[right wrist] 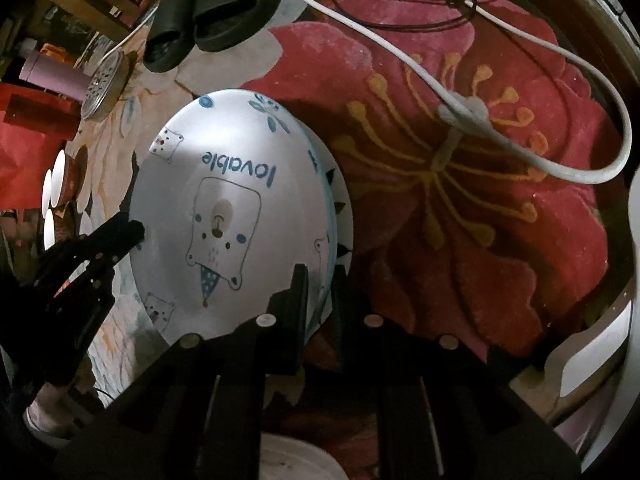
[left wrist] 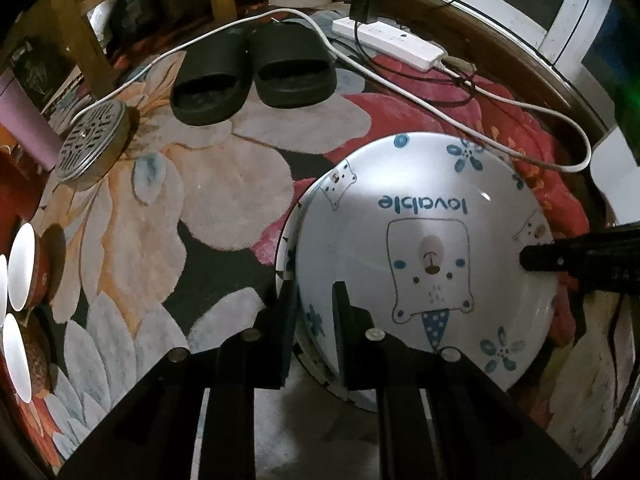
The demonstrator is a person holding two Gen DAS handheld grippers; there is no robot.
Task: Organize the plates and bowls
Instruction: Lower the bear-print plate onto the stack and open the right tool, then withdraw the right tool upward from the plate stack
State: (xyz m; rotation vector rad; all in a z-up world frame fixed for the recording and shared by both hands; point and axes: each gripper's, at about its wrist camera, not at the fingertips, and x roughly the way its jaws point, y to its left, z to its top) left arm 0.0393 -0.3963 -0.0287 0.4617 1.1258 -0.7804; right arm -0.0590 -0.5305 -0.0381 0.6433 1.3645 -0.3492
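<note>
Your left gripper [left wrist: 316, 300] and right gripper [right wrist: 320, 280] pinching opposite rims of plate [left wrist: 420, 240] (print upside down), tilting over carpet [left wrist: 180, 220]; left side clear.

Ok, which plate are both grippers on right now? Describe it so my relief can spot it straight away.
Start at the floral rug, with black slippers at its far side. Nearer than those lies a round white plate, the left gripper and right gripper clamping opposite rims. Its blue "lovable" lettering and square-faced bear drawing distinguish it from the plain white-lined red bowls at the rug's left edge.
</note>
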